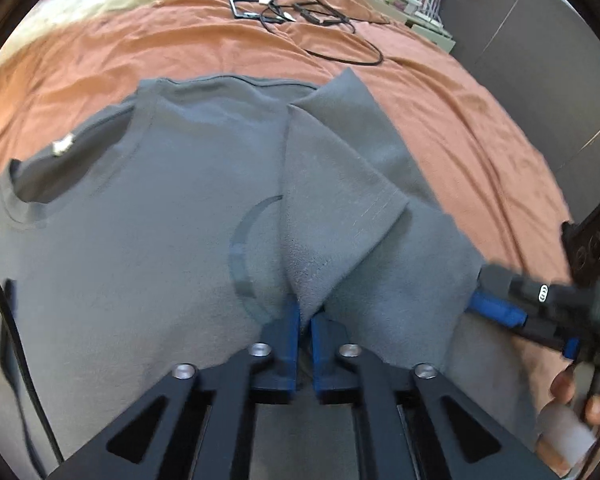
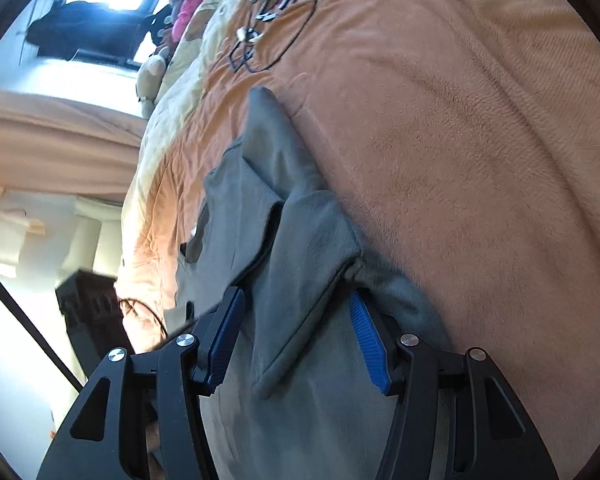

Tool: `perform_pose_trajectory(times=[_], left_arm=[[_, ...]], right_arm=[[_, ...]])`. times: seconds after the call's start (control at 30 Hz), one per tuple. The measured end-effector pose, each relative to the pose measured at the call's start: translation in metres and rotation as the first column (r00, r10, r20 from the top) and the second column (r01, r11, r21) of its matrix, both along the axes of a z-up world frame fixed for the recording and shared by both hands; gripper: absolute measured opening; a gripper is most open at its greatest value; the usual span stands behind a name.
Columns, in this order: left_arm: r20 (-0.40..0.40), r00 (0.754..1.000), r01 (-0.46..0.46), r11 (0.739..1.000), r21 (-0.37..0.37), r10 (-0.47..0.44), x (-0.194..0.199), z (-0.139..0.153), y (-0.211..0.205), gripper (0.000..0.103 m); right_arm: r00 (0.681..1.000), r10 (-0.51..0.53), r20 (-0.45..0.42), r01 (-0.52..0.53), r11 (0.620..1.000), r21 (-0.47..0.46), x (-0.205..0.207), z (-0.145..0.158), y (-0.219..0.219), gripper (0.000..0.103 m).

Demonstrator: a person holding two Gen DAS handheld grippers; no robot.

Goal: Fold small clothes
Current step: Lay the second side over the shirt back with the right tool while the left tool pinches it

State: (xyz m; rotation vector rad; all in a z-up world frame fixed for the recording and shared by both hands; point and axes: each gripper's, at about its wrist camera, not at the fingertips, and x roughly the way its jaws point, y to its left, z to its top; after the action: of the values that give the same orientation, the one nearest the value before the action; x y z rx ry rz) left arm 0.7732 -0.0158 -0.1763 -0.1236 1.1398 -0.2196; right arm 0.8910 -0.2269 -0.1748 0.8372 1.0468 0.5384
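Directly between hand-held gripper (image 1: pixel 305 320) pads, T-shirt (image 1: pixel 140 220) fold.

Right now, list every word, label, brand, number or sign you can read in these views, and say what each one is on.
No words or numbers can be read.
Right gripper: a small white mark of linked rings on its dark body, no letters legible.
T-shirt: a curved printed shape on the chest, no text.
T-shirt neck tag: white, too blurred to read.

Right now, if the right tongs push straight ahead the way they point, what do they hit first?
Most likely the grey T-shirt: a fold of its cloth already lies between the open right tongs, with more shirt ahead. Beyond that comes the orange blanket. Depth is hard to judge through this lens.
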Motion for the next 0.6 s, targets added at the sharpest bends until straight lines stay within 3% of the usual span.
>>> perform_pose_trajectory(times=[0.2,0.33,0.47,0.6], left_arm=[[-0.033,0.998,-0.043,0.999,0.015,0.044,-0.004,0.002,0.014,0.005],[-0.081,0.993,-0.08,0.997,0.012,0.081,-0.008,0.004,0.023,0.013],[-0.069,0.993,-0.09,0.993,0.076,0.095,-0.014,0.019,0.031,0.014],[-0.025,0.995,-0.097,0.994,0.058,0.099,-0.013,0.039,0.033,0.016]], right_arm=[[0.997,-0.076,-0.031,0.075,0.997,-0.03,0.005,-0.011,-0.017,0.016],[0.997,-0.078,-0.03,0.076,0.995,-0.058,0.0,-0.007,-0.018,0.015],[0.996,-0.087,-0.03,0.084,0.992,-0.093,-0.006,0.007,-0.014,0.015],[0.997,-0.075,-0.011,0.073,0.992,-0.103,-0.012,0.024,-0.009,0.019]])
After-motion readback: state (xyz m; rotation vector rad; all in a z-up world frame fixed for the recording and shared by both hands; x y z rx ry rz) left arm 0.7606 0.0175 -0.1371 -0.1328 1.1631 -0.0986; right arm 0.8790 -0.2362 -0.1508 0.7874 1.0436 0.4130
